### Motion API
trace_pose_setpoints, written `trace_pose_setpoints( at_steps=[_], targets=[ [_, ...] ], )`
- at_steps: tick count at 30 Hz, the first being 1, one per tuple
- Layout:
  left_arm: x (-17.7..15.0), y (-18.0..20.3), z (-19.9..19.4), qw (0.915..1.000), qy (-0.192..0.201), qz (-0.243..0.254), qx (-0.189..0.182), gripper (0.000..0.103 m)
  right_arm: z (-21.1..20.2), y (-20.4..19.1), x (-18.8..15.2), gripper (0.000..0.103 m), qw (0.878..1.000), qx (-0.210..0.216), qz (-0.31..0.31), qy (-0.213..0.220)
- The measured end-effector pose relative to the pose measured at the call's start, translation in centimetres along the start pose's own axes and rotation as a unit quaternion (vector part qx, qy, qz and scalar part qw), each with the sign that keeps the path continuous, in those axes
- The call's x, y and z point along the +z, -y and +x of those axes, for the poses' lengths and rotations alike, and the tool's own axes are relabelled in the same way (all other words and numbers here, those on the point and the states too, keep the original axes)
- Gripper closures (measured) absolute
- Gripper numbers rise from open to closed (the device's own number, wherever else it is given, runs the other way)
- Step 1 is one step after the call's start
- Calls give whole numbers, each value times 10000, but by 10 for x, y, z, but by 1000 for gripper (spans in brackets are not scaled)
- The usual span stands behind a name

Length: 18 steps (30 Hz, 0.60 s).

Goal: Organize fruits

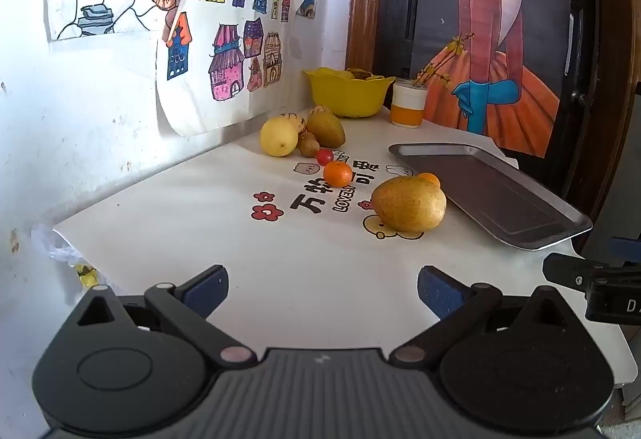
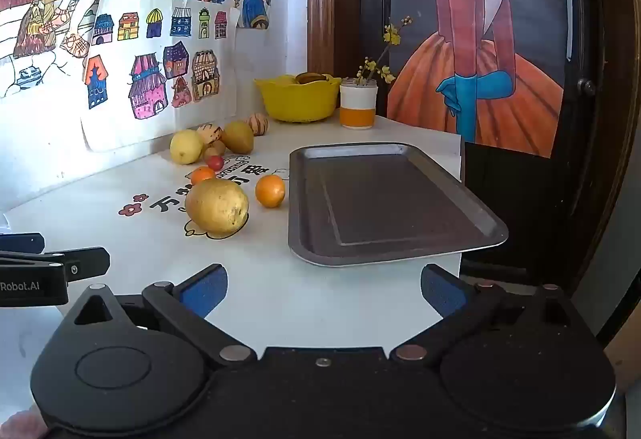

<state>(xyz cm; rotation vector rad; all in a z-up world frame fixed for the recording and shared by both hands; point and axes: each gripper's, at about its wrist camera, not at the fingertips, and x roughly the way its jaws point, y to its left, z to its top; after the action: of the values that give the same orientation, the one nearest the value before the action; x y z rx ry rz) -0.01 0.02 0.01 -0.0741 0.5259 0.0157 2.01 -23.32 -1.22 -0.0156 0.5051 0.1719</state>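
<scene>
Fruits (image 2: 216, 207) loose beside bare tray (image 2: 400, 154), more in yellow bowl (image 2: 298, 100); left tool (image 1: 322, 293) and right tool (image 2: 323, 290) wide open, empty; second orange (image 2: 270, 190) fully visible only from right wrist.

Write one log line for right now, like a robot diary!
left gripper: open, empty | right gripper: open, empty | tray: empty | fruits on table: big pear nearest

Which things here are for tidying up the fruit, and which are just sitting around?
For the job: big pear, two oranges, small red fruit, yellow fruit, metal tray, yellow bowl, both open grippers.

Just there: cup with twigs, wall drawings.
</scene>
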Motion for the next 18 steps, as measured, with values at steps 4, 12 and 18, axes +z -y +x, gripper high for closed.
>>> trace_pose_setpoints(
  at_steps=[4,12,18],
  targets=[
    [0,0,0,10000,-8,21,6,0,1,0,0,0,10000,-2,5,-7],
    [-3,1,2,10000,-53,17,19,0,-2,1,3,0,10000,8,17,-18],
    [0,0,2,10000,-80,24,27,0,3,1,0,0,10000,14,26,-28]
  ],
)
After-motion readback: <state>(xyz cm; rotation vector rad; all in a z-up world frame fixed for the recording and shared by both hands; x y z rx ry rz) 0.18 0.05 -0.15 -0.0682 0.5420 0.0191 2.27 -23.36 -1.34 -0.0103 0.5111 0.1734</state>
